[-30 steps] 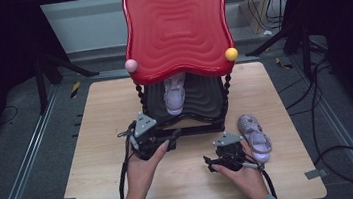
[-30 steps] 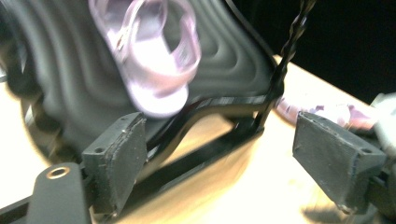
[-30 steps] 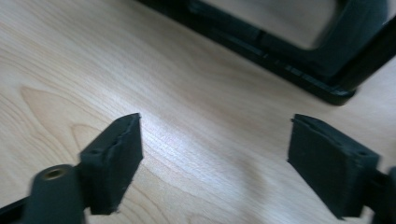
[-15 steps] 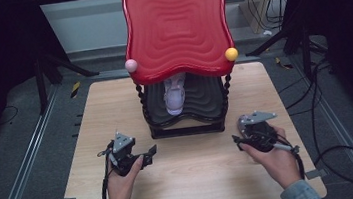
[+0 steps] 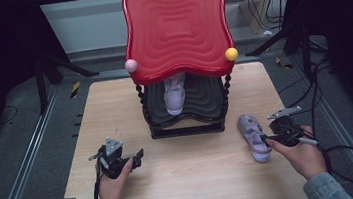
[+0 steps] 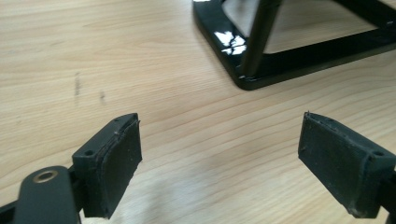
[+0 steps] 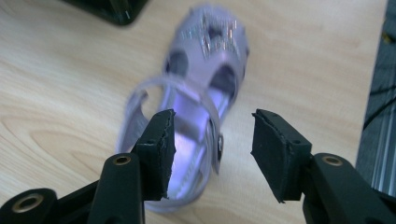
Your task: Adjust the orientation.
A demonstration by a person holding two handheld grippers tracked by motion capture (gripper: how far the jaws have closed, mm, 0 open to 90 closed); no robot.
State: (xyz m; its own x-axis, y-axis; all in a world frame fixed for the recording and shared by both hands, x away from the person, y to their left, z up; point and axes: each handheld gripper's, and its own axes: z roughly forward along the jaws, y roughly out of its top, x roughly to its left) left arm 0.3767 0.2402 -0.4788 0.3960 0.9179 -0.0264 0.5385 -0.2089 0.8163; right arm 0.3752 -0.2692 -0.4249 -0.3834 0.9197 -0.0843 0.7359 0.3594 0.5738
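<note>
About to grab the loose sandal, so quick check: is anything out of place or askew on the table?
Only the pair is split: one lilac sandal lies on the table right of the black rack, toe away from the person, while its mate sits on the lower shelf. No spills or damage visible. The right gripper is at the loose one.

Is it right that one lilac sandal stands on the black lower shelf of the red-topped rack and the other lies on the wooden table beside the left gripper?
Not quite: the lilac sandal on the wooden table lies beside the right gripper, as the high view shows. The other sandal does stand on the black lower shelf.
</note>
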